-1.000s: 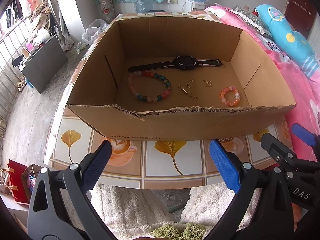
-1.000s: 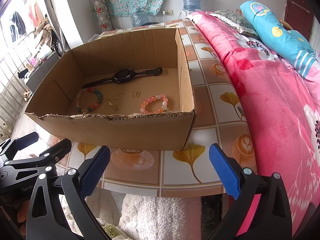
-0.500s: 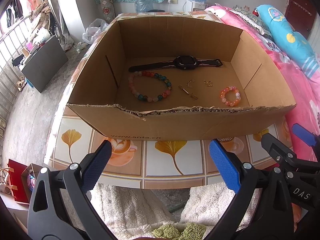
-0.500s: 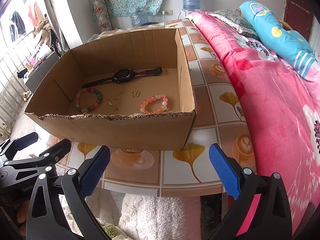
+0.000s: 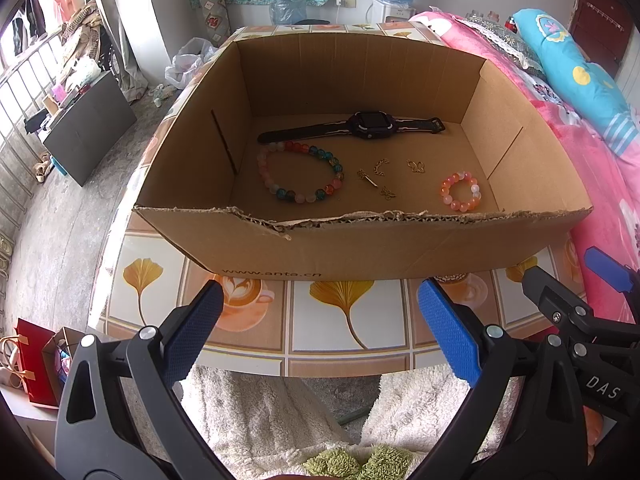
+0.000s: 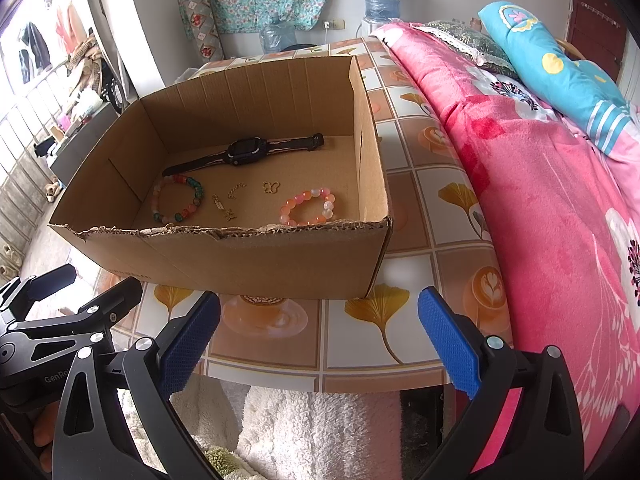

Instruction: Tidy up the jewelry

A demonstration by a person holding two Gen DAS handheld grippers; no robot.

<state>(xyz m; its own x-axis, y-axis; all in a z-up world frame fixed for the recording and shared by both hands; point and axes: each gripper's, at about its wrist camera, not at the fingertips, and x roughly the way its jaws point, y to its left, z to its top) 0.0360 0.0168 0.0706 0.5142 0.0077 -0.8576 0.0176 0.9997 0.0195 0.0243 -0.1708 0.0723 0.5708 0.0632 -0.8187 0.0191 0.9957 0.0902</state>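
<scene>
I hold my left gripper point(image 5: 318, 328) at the near edge of the table point(image 5: 256, 328), short of the box point(image 5: 360, 248); its jaws stand wide apart and carry nothing. My right gripper point(image 6: 318, 330) sits just beside it to the right, also spread wide and empty, at the same table edge.

All jewelry lies on the floor of the box:
- Watch point(image 5: 370, 124): laid flat along the far wall, strap extended to both sides.
- Large bracelet point(image 5: 300, 172): multicoloured beads, left of centre, just in front of the watch strap.
- Small bracelet point(image 5: 461, 191): pink and orange beads, near the right wall, well apart from the large one.
- Gold pieces point(image 5: 378, 178): several small items between the two bracelets, including a butterfly shape point(image 6: 271, 187); finer detail is too small to tell.

The box's near rim is torn and ragged. A pink blanket point(image 6: 540, 200) lies to the right of the table.
</scene>
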